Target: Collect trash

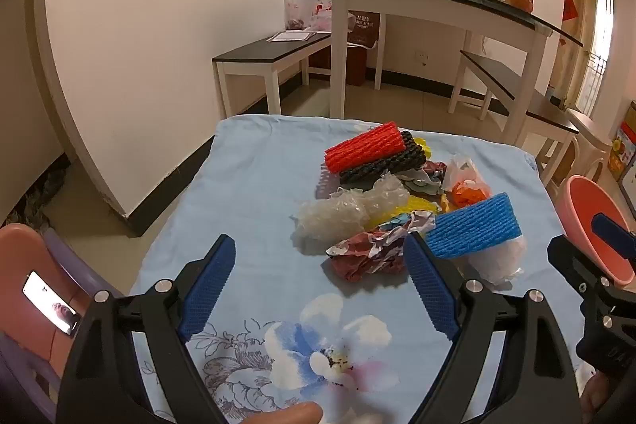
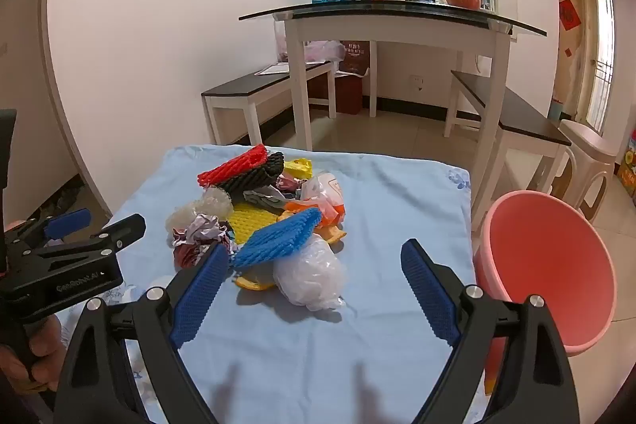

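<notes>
A pile of trash lies on the light blue cloth (image 1: 254,185): a red foam net (image 1: 365,146), a black foam net (image 1: 381,163), bubble wrap (image 1: 342,211), crumpled printed paper (image 1: 369,255), a blue foam net (image 1: 475,231), a clear plastic bag (image 2: 308,275), yellow netting (image 2: 248,223) and orange scraps (image 1: 469,193). My left gripper (image 1: 320,249) is open and empty, just short of the crumpled paper. My right gripper (image 2: 316,253) is open and empty, its fingers on either side of the plastic bag and blue net (image 2: 278,239). A pink basin (image 2: 552,265) stands at the table's right edge.
A white dining table (image 2: 393,22) with benches (image 1: 262,56) stands behind. A pink chair holding a lit phone (image 1: 49,302) is at the left. A beige stool (image 2: 588,153) stands at the right. The left gripper's body (image 2: 63,261) shows in the right wrist view.
</notes>
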A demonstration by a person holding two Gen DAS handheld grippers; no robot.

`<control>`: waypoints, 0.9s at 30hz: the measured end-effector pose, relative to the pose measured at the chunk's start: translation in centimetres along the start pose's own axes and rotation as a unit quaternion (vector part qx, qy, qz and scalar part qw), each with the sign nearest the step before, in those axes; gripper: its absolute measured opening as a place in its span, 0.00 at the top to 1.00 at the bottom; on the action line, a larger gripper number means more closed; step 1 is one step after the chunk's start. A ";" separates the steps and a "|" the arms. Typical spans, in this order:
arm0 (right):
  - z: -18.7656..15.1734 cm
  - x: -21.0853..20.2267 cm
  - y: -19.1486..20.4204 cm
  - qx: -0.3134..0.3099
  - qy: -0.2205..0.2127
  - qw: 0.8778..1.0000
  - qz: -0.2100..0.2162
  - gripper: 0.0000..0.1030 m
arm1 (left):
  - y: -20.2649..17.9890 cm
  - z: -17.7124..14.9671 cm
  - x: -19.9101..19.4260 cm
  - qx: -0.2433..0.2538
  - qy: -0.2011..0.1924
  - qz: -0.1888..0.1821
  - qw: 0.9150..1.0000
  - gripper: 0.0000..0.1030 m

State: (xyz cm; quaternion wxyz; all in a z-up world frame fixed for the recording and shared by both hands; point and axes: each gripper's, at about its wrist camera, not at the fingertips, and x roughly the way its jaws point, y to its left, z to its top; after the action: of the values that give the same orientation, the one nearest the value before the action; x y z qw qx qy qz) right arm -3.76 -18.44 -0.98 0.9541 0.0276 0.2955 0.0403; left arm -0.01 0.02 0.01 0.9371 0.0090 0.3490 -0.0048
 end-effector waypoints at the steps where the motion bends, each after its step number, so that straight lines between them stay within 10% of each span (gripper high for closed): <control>1: 0.0 0.0 0.0 0.000 0.002 1.000 0.000 0.16 | 0.0 0.0 0.0 0.000 0.000 0.000 1.000 0.16; 27: 0.3 -0.9 -0.4 0.013 -0.028 0.999 -0.009 0.15 | -0.9 0.1 -0.6 -0.004 0.002 0.002 1.000 0.16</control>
State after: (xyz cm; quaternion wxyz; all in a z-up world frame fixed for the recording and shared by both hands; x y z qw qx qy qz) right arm -4.31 -18.97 -0.31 0.9620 0.0383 0.2691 0.0274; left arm -0.42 -0.92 0.45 0.9364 0.0064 0.3508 -0.0017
